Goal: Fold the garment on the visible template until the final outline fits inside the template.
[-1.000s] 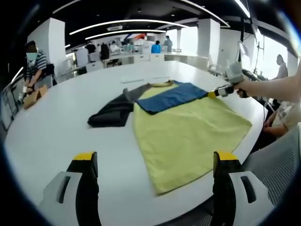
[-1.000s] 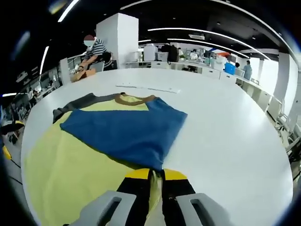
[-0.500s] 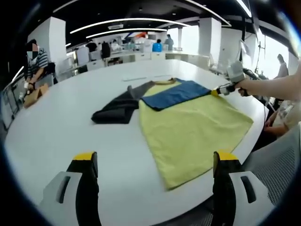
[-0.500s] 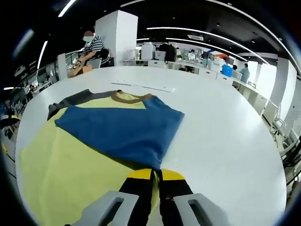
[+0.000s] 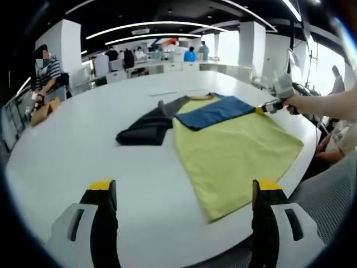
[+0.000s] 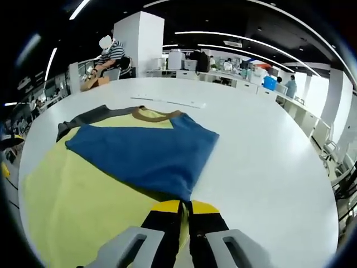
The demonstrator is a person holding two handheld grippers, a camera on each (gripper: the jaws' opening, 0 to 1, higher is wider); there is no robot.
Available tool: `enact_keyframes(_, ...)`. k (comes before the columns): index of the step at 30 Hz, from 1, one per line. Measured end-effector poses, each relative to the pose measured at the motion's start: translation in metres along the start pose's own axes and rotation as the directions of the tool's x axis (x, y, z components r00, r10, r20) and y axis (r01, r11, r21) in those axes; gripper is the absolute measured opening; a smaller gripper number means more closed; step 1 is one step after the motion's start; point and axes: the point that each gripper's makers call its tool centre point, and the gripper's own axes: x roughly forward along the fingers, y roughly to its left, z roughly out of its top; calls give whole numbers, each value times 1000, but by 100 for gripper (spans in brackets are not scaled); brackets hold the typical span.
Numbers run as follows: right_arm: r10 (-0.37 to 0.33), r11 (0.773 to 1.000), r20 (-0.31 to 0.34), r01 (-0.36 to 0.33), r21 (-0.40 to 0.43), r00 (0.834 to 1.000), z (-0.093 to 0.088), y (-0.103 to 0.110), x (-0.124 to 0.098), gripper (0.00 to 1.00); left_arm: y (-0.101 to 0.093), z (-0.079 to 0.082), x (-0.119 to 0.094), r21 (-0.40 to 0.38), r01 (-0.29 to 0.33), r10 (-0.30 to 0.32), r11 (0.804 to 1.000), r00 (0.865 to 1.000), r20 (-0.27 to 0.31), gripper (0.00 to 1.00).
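A yellow shirt (image 5: 234, 148) with a brown collar lies flat on the white table (image 5: 83, 139). Its blue sleeve (image 6: 145, 153) is folded over the yellow body (image 6: 72, 206). The dark grey sleeve (image 5: 145, 128) lies bunched out to the shirt's left. My right gripper (image 6: 185, 207) is shut on the blue sleeve's cuff at the near edge; in the left gripper view it (image 5: 262, 110) comes in from the right, held by a person's hand. My left gripper (image 5: 181, 192) hangs open above the table's near edge, well short of the shirt, with nothing between its jaws.
Thin white strips (image 6: 167, 103) lie on the table beyond the collar. A person (image 6: 109, 56) works at a cardboard box (image 6: 95, 84) at the table's far side. Desks, chairs and pillars fill the office behind. The table edge runs close below the shirt's hem (image 5: 223, 215).
The left gripper's view has drifted, so the shirt sits further right and farther off. The right gripper still clamps the blue cuff in the same spot.
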Motion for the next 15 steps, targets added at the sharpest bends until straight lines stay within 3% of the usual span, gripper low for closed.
enact_keyframes(5,36,999,24,-36,25,999,4,3,-1,6,8,0,-1,-13,-8,8,1000,1000,0,97)
enact_keyframes(9,55,998,51,-56,34,997,11,5,-2,30,13,4,0,-27,-16,16,1000,1000,11,97)
enact_keyframes(15,125,992,103,-127,20,987,24,18,-8,48,21,12,1,-19,-25,25,1000,999,26,97)
